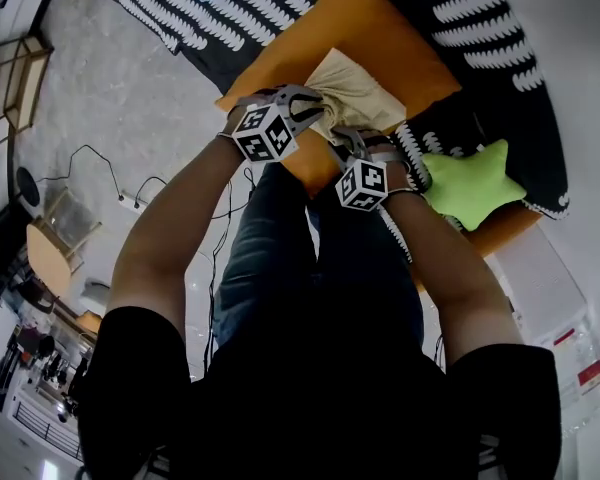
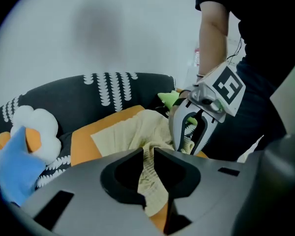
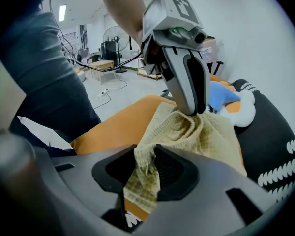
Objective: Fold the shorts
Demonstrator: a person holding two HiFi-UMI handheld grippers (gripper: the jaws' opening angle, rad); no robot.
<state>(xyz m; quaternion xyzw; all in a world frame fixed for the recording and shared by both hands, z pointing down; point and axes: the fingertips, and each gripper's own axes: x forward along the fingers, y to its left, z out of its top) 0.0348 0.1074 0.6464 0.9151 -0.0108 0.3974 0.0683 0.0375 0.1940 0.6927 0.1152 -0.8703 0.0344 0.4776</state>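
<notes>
Head view looks down on the pale yellow shorts (image 1: 358, 88), which lie bunched on the orange cushion (image 1: 380, 38), close to its near edge. Both tools meet over this edge of the cushion, one just beside the other. Left gripper view shows the left gripper (image 2: 148, 156) with its jaws closed on a fold of the shorts, and the cloth fills the narrow gap. Right gripper view shows the right gripper (image 3: 147, 159) clamped in the same way on another fold. A green star pillow (image 1: 470, 183) lies just beside the cushion.
</notes>
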